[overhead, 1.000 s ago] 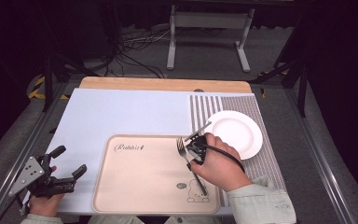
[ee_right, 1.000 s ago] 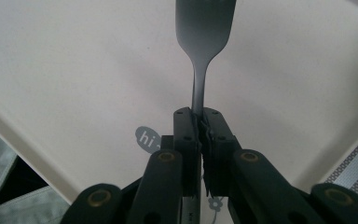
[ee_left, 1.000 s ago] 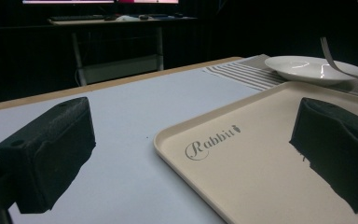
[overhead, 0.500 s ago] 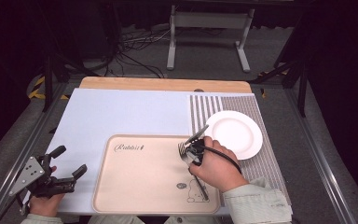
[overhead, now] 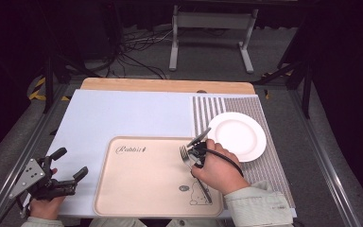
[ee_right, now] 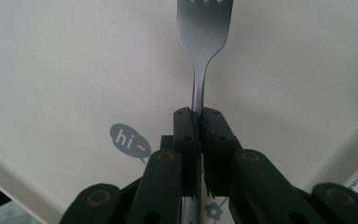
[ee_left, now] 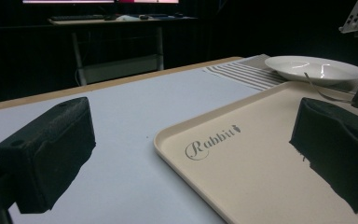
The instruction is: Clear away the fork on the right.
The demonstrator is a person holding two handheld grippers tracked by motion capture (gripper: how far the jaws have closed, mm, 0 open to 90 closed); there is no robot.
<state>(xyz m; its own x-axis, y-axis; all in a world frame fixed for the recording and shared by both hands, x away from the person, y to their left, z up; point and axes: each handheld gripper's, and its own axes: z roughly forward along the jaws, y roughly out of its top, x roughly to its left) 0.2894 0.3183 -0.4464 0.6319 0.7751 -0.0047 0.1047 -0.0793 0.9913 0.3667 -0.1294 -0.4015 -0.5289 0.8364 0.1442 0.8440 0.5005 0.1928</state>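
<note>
fork (ee_right: 203,32) tines cut off, handle end hidden

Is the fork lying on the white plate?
No, the fork is pinched in the right tongs above the tan tray, away from the plate.

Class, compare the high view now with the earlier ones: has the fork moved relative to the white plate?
Yes, slightly. The fork, clamped in the right gripper, has shifted a little along the tray, nearer the plate.

black two-jaw left gripper (overhead: 68,164) with grey three-cornered plate, right gripper (ee_right: 199,122) black linkage, brass-coloured pivot screws, black cable, pale olive sleeves (overhead: 255,205)
</note>
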